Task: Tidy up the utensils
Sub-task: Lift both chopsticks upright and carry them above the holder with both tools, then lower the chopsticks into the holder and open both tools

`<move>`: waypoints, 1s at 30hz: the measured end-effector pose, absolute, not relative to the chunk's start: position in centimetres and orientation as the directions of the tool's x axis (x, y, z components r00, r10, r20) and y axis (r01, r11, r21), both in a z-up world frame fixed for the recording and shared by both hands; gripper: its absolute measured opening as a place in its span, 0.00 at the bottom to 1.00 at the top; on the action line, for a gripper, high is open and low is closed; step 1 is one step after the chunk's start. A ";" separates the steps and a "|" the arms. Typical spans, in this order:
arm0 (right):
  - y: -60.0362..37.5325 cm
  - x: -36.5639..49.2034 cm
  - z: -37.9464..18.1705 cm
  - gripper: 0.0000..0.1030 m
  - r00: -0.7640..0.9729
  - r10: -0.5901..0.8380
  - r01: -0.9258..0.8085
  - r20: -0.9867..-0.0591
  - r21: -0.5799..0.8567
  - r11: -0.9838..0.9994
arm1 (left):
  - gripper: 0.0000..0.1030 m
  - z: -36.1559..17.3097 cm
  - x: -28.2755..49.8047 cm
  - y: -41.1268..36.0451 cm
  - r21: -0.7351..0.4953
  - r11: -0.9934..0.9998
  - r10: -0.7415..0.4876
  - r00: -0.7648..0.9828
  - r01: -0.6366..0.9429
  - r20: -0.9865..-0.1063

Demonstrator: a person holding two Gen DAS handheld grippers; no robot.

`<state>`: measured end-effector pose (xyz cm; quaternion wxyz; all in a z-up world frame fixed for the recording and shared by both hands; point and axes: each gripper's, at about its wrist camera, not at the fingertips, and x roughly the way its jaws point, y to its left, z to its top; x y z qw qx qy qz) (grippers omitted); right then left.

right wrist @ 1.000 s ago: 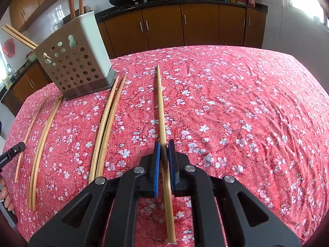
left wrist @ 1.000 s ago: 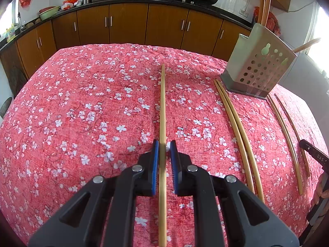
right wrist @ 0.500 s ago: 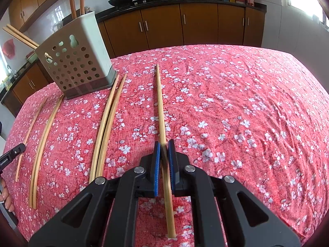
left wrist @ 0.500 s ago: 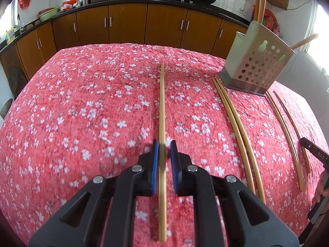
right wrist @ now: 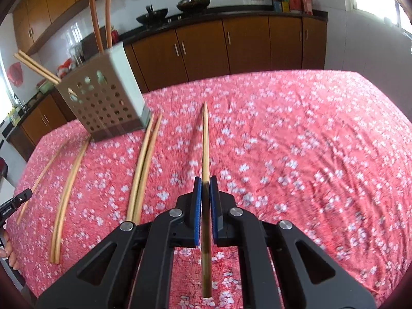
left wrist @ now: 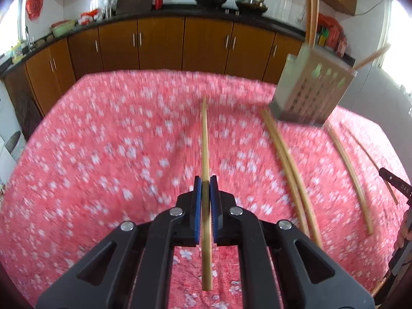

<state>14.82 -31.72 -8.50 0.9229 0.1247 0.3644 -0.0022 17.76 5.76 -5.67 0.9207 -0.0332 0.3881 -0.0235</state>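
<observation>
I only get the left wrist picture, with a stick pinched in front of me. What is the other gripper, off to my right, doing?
Observer: The right gripper is shut on its own chopstick, clear of the red cloth.
Operator: Anything past it on that side?
Observer: Only bare flowered cloth there; the loose chopsticks all lie on the holder's side.
Operator: Is anything in that holder?
Observer: Yes, two chopsticks lean out of its far corner.
</observation>
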 end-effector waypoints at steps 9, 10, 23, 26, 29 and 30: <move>-32.2 13.1 -2.1 0.07 0.846 0.082 0.060 -0.526 0.247 0.967 | 0.08 2.2 17.0 6.0 -0.142 0.989 -0.103 0.828 0.029 -0.551; -32.2 13.1 -1.7 0.07 0.853 0.083 0.055 -0.516 0.247 0.967 | 0.08 2.8 17.0 6.1 -0.151 0.988 -0.107 0.836 0.029 -0.539; -30.6 13.4 3.6 0.07 0.910 0.144 -0.039 -0.389 0.265 0.964 | 0.07 8.6 17.2 4.0 -0.131 0.985 -0.159 0.882 0.112 -0.443; -29.8 13.0 6.0 0.07 0.925 0.189 -0.098 -0.329 0.276 0.956 | 0.07 10.1 17.0 3.1 -0.145 0.977 -0.206 0.882 0.159 -0.424; -29.0 12.8 8.2 0.07 0.937 0.223 -0.146 -0.268 0.280 0.949 | 0.07 11.7 16.8 1.8 -0.157 0.966 -0.253 0.884 0.207 -0.393; -28.7 12.7 9.2 0.07 0.943 0.230 -0.162 -0.238 0.275 0.948 | 0.07 12.4 16.8 1.3 -0.164 0.961 -0.269 0.885 0.222 -0.379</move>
